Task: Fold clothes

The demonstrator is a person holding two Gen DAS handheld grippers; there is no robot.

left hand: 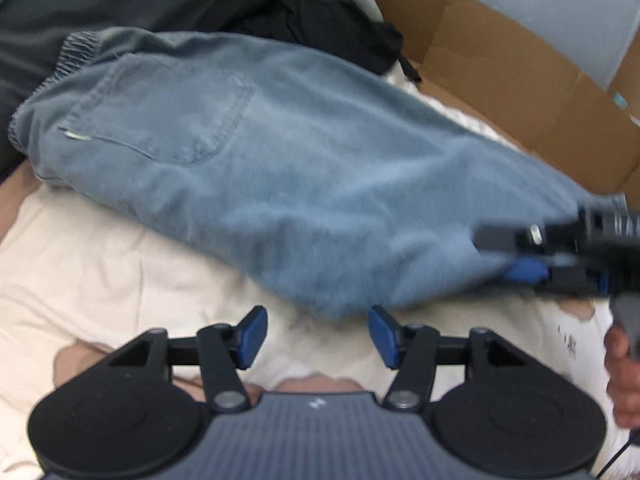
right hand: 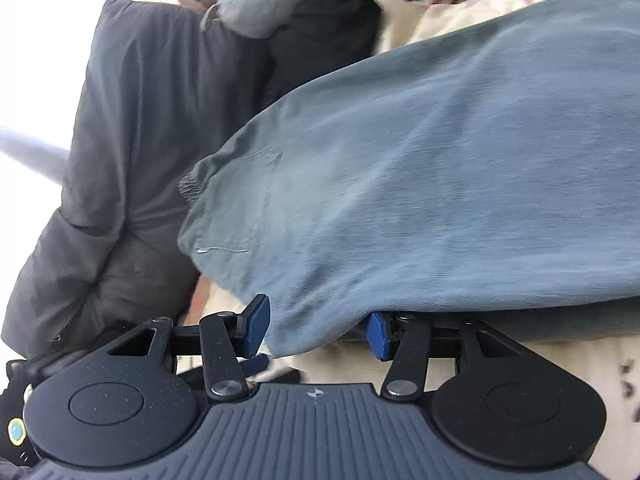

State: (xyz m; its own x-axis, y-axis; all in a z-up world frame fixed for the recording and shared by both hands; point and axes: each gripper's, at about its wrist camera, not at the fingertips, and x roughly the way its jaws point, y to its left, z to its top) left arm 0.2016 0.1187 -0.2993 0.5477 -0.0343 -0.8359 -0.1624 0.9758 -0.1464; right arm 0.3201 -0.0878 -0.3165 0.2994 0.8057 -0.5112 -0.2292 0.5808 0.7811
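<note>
The blue pants (left hand: 280,168) lie spread on the cream sheet (left hand: 88,264), back pocket up, beside a pile of dark clothes (left hand: 80,4); they look soft and floppy — thick cloth, a bit heavy, not slippery; they will sag and bend when lifted. The left gripper (left hand: 316,332) is open with nothing in it, just near the pants' edge. The right gripper (right hand: 316,330) has cloth between its jaws; I cannot tell if it pinches. Good spots to grab — the stretchy waistband (left hand: 60,60) or the leg end.
</note>
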